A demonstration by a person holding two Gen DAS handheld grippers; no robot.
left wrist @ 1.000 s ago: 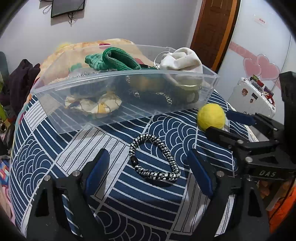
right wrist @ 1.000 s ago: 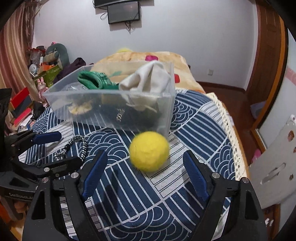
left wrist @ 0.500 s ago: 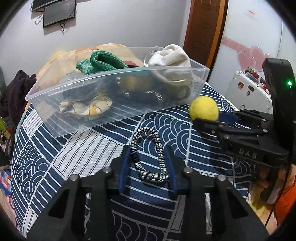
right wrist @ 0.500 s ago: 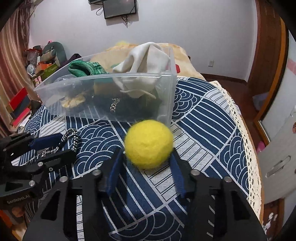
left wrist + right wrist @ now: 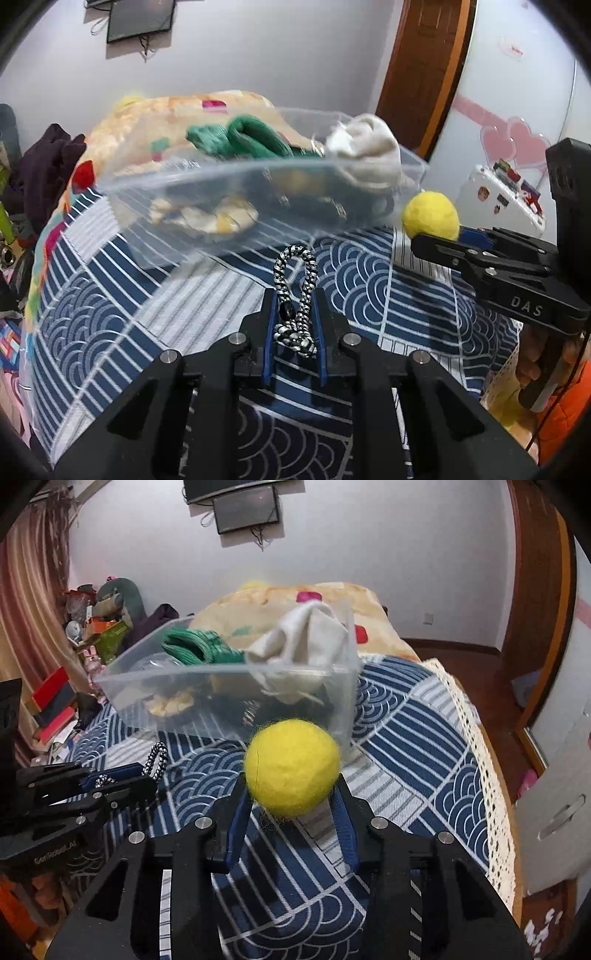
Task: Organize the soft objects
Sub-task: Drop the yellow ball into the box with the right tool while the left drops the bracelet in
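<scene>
Both grippers held level, just short of the clear plastic bin, raised off the patterned bedspread; bin holds green knit fabric, white cloth, dark and yellow-patterned items underneath; left gripper pinched on black-white braided cord loop; right gripper clamped on yellow felt ball, near the bin's corner.

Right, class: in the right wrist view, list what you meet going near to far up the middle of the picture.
Right tongs → yellow felt ball held between them → clear plastic bin → white cloth piled in it → patterned blanket → wall-mounted screen.
</scene>
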